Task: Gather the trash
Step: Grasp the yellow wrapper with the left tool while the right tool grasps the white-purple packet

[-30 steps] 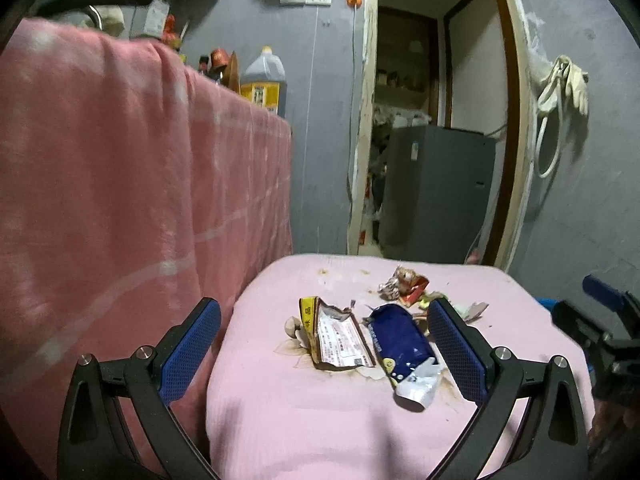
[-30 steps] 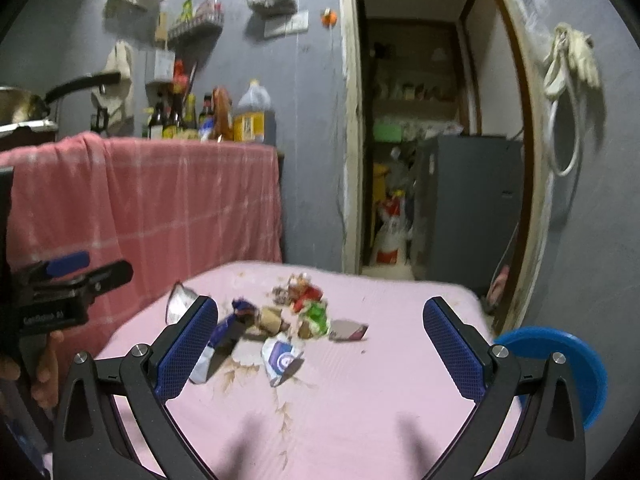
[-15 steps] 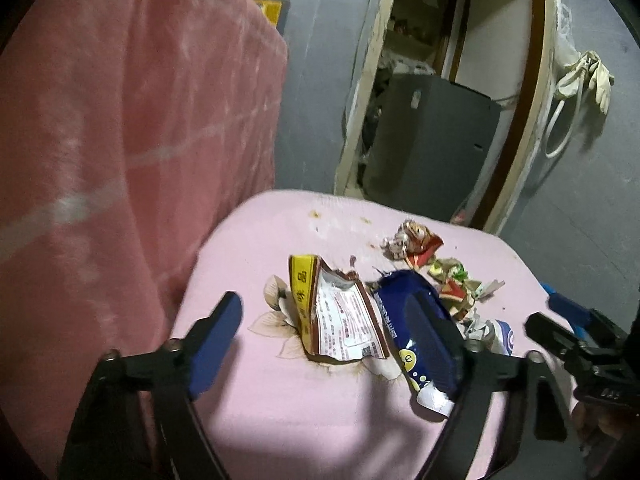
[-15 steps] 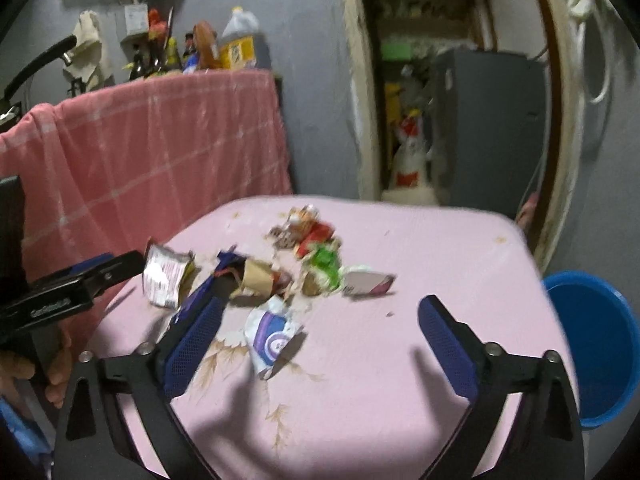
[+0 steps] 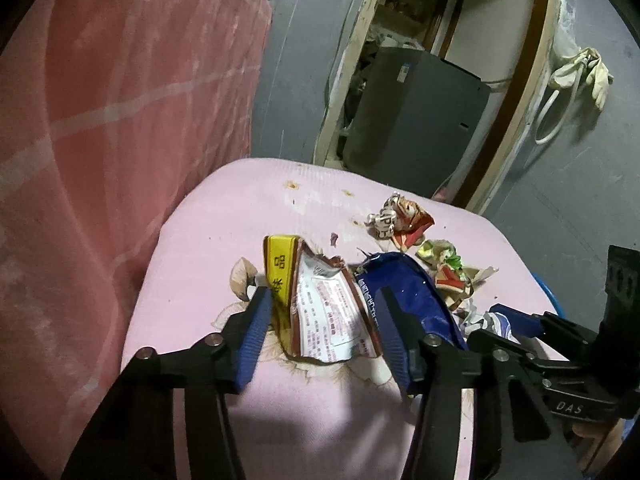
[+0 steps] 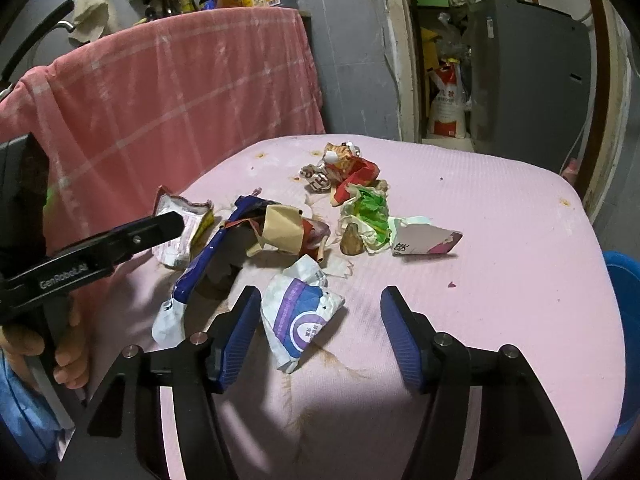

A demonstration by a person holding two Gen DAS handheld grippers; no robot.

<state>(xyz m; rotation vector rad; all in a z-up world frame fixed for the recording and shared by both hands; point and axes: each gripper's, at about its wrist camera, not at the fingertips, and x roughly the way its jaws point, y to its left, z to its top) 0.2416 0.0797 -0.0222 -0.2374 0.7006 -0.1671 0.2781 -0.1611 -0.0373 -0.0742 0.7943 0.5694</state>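
The torn red-and-yellow wrapper [image 5: 328, 308] lies flat on the pink counter [image 5: 224, 220], long axis running near to far, between the closing left tongs [image 5: 324, 332], pads not yet pressing. The right tongs [image 6: 320, 332] close around the white-and-purple wrapper [image 6: 300, 312], untouched. A pink cloth [image 6: 180, 80] hangs far left; a doorway [image 6: 448, 60] stands behind.

The blue bucket [image 6: 624, 320] is running off the right wrist view's edge, the bench [image 6: 500, 260] covering its near side. The left tool's finger [image 5: 394, 336] is hiding part of the blue wrapper [image 5: 412, 284]. The print on the white wrapper [image 5: 332, 308] is reading too small.
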